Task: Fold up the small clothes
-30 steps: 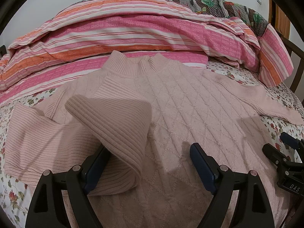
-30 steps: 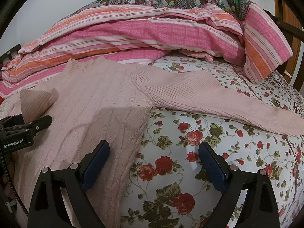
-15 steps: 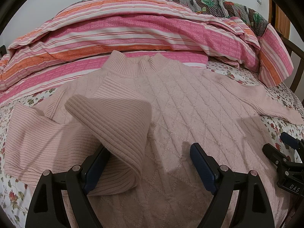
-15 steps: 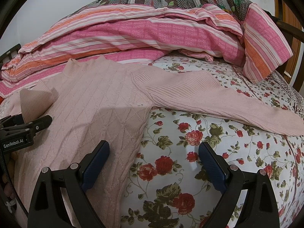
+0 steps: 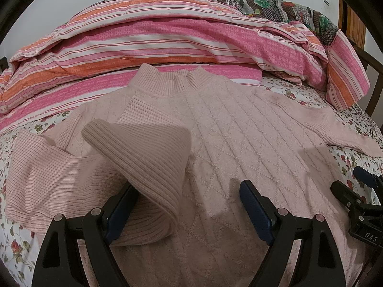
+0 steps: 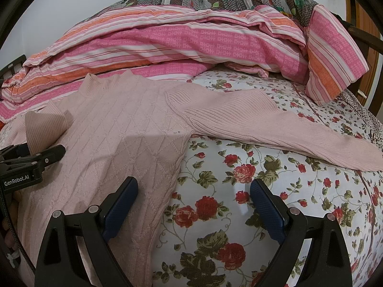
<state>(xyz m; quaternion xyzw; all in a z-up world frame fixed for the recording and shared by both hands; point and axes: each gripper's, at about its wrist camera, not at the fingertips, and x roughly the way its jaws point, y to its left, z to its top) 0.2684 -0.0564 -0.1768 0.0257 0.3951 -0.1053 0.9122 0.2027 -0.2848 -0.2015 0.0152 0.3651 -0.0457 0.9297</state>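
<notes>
Spread flat on the flowered bed sheet (image 6: 239, 191): a pink sweater (image 5: 239, 131), collar toward the striped quilt (image 5: 167, 35) heaped at the far side.

Far left in the left wrist view: left sleeve (image 5: 47, 179) bent back over itself, its ribbed cuff (image 5: 143, 157) lifted and draped across the sweater's front. Cuff resting against the inner face of the left claw (image 5: 186, 205) near one finger (image 5: 119, 210); fingers spread wide apart, nothing pinched between them, so released. Other finger hovering over the diamond-knit chest. Same raised cuff visible at the left edge of the right wrist view, just above the black claw body marked "GenRobot.AI".

Middle: sweater body lying smooth, collar (image 5: 170, 83) touching the quilt's lower edge.

Right: right sleeve (image 6: 275, 129) stretched out straight across the sheet, sloping away toward the bed's right side, cuff near the edge. Right claw (image 6: 194, 205) also released, fingers wide; one finger (image 6: 119, 205) over the sweater's side hem, the other above bare sheet, the sleeve well apart from both. Unclear whether the fingers touch the fabric.

Far right, behind the quilt: a dark wooden bed frame (image 6: 366, 35) and a wooden door (image 5: 356, 31).
</notes>
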